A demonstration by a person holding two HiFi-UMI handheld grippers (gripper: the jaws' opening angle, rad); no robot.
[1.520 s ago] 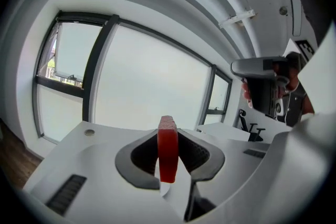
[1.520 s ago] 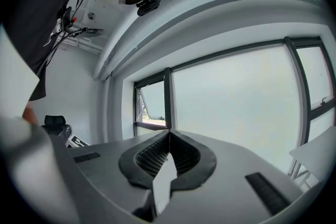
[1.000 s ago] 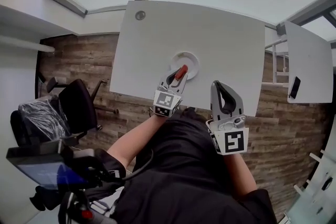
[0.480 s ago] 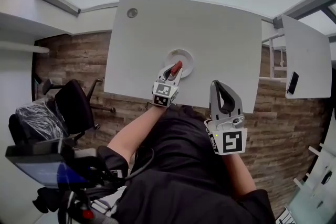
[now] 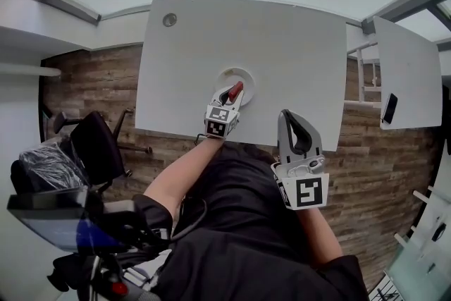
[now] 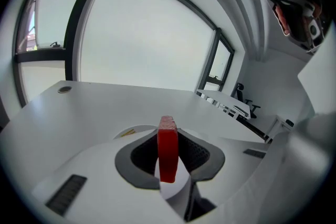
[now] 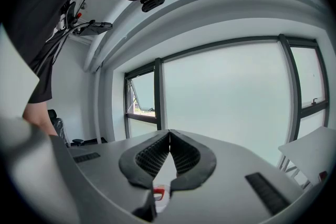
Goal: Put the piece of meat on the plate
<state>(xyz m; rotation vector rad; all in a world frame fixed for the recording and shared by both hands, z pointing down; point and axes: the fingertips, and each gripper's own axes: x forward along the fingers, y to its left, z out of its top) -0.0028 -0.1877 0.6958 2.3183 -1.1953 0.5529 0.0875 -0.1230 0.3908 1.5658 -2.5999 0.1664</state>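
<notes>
Under the person's feet runs a floor [image 5: 91, 81] of brown wood-look planks, and on it stand two smooth white tables: the main table [image 5: 282, 39], a broad rectangle with rounded corners, and a second table [image 5: 412, 74] off to the right. One black office chair [image 5: 99, 144] sits left of the main table. Two grippers are in sight, each of pale hard plastic with a marker cube and dark rubber pads moulded in a fine ribbed grid. The right gripper [image 5: 287, 115] hangs over the near table edge, well apart from the plate, and the right gripper view shows its two pads meeting at the tips with nothing between them [image 7: 169, 132]. The left gripper [image 5: 236, 86] reaches out over the table, its pads clamped on the piece of meat [image 5: 235, 90]. One round white plate [image 5: 243, 72] lies on the main table near its front edge. The single piece of meat is a thin, flat red slab standing on edge between the pads [image 6: 167, 155]; its long axis runs along the gripper's own line, away from the person and slightly to the right, and its far end looks rough and grainy. It sits over the plate's near side (whether it touches the plate cannot be told). One small round grey grommet [image 5: 170, 20] marks the table's far left corner.
</notes>
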